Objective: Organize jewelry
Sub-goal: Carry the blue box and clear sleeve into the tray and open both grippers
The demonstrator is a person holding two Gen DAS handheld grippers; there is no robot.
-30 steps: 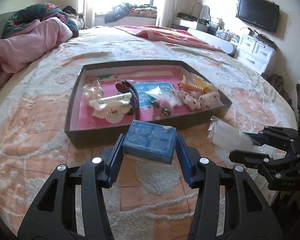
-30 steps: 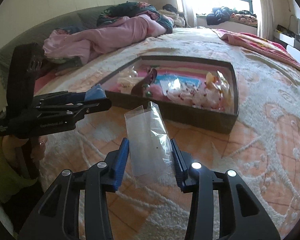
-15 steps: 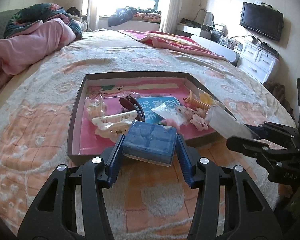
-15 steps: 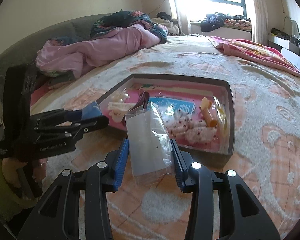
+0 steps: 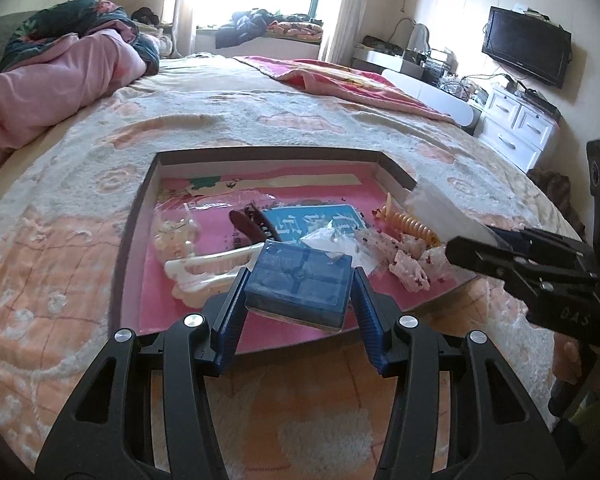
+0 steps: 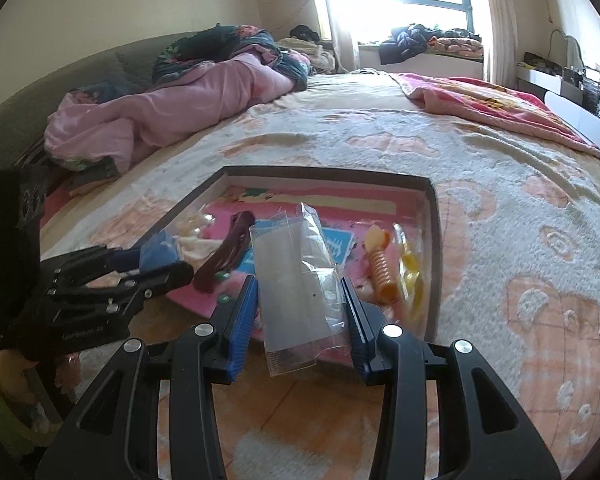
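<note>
While both grippers hover over the tray's (image 5: 134, 220) near edge, loads wait.
Left gripper (image 5: 298, 294) clamps blue box (image 5: 300, 282); right gripper (image 6: 300, 314) pinches clear bag (image 6: 296, 280). Next, I reckon: lower, release inside.

Only the letters "BAS" can be made out, embossed on the right gripper (image 5: 496, 240); other print is illegible.

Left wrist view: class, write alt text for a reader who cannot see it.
The left gripper holds a blue box over the near edge of a tray of hair clips and trinkets on a bed. At right, the right gripper holds a clear plastic bag.
</note>
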